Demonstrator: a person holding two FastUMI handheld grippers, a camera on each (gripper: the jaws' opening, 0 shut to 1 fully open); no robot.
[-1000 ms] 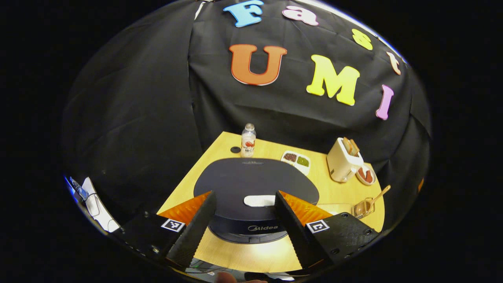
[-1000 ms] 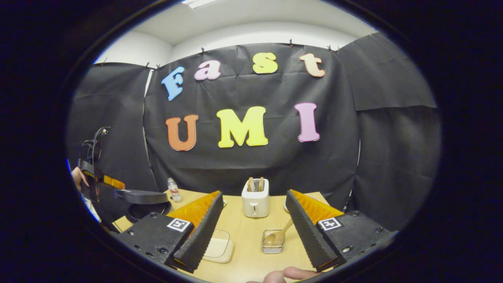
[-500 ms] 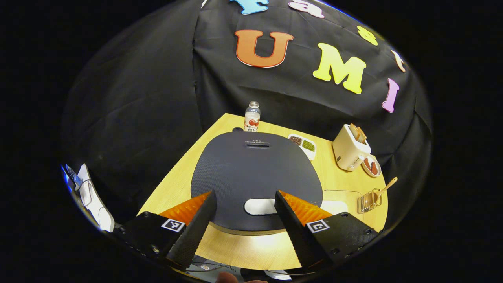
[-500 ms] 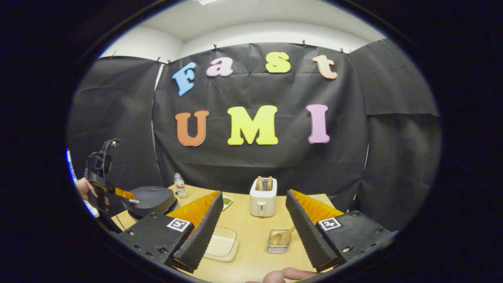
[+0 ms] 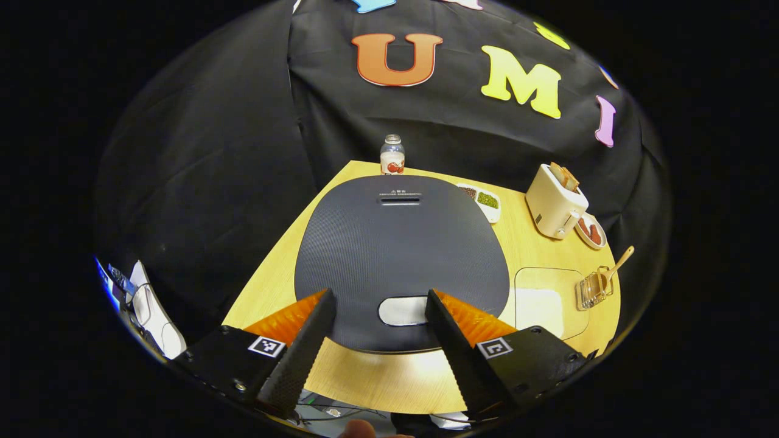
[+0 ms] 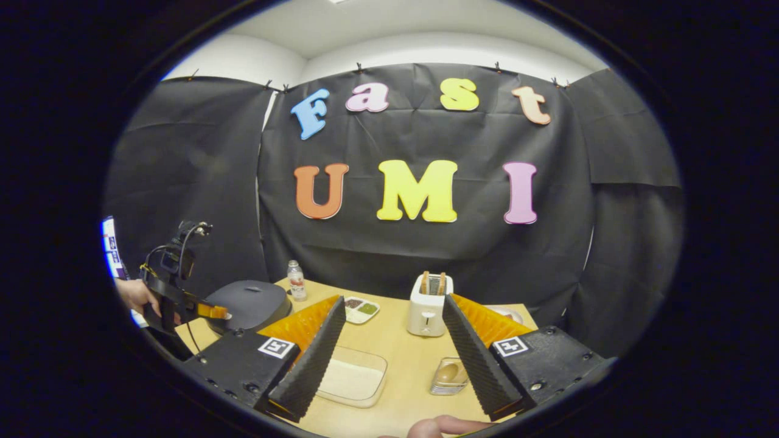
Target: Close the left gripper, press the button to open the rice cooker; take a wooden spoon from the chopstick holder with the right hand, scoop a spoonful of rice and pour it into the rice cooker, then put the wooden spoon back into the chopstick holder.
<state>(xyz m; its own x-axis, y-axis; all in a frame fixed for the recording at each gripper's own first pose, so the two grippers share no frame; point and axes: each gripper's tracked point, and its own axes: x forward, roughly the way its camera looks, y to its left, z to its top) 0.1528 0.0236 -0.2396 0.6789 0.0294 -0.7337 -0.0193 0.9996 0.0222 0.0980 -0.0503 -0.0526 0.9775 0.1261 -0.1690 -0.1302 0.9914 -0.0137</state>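
Note:
The dark rice cooker (image 5: 401, 243) sits shut on the wooden table, its pale oval button (image 5: 403, 311) at the lid's front edge. My left gripper (image 5: 380, 296) hovers open over that edge, with the button showing between its fingertips. In the right gripper view, that gripper (image 6: 210, 311) and the hand (image 6: 135, 295) holding it are at the cooker (image 6: 249, 302). My right gripper (image 6: 394, 301) is open and holds nothing above the table's near side. The wire chopstick holder (image 6: 449, 376) with the wooden spoon (image 5: 618, 264) stands just past its right finger. The clear rice container (image 6: 353, 378) lies by its left finger.
A white toaster (image 6: 428, 307) with bread stands at the back, and a small plate (image 5: 590, 231) lies beside it. A divided dish of beans (image 5: 484, 201) and a small bottle (image 5: 392, 155) stand behind the cooker. The booth's cloth wall closes off the table's far side.
My left gripper has moved up and over the cooker, so I now look down on the lid instead of its front. My right gripper has turned a little left. Both stay open.

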